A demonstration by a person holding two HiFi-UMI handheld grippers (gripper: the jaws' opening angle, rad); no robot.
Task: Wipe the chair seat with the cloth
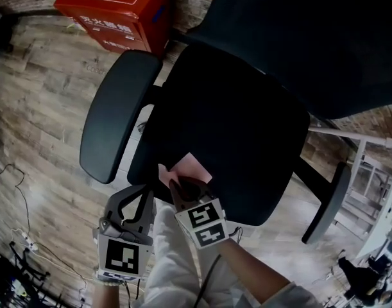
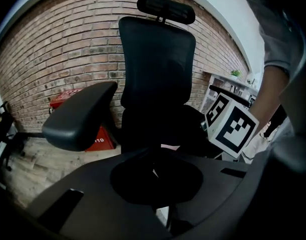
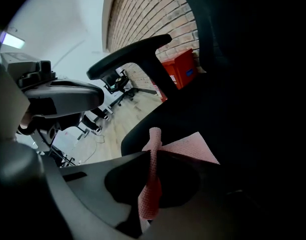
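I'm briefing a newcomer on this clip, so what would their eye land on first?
The pink cloth stands out against the black chair seat, pinched in the right hand-held gripper at the seat's near edge. Next comes the bright red box on the wooden floor beyond the armrest.

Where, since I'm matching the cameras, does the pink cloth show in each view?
Head view: cloth low centre, on the seat's front edge.
Left gripper view: small pink sliver just below centre.
Right gripper view: centre, pinched in the right gripper.
Shared landmark: red box, in all three.
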